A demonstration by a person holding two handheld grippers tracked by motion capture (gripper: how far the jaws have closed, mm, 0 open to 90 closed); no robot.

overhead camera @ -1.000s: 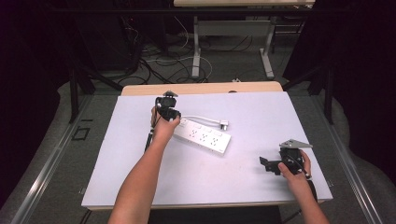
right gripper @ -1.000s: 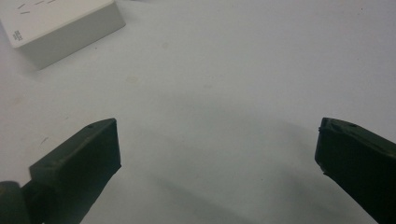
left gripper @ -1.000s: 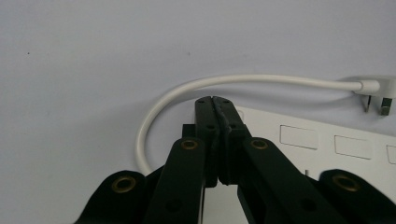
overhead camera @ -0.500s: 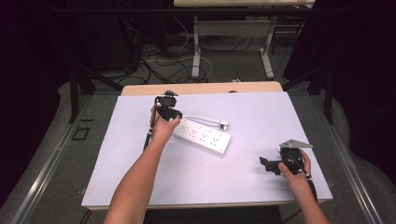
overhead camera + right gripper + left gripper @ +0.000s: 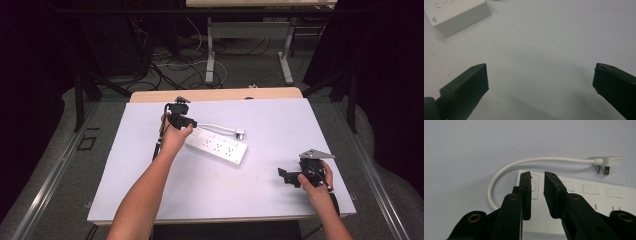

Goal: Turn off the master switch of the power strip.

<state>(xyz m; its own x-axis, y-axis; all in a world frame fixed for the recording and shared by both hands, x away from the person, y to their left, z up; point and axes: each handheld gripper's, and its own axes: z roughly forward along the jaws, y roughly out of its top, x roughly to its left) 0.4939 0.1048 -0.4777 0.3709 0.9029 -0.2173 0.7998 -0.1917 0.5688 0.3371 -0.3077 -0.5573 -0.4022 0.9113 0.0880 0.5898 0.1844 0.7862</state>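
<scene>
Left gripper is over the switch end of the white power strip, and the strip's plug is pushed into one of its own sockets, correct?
Not quite. The left gripper is indeed over the switch end of the power strip, but the plug is not in any socket: the left gripper view shows it lying free on the table beyond the strip, prongs exposed.

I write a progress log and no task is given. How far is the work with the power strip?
Done: nothing visible; the power strip lies flat, its plug loose on the table. In hand: the left gripper, jaws nearly closed, is at its switch end. Left: unclear; the right gripper waits open, apart.
</scene>
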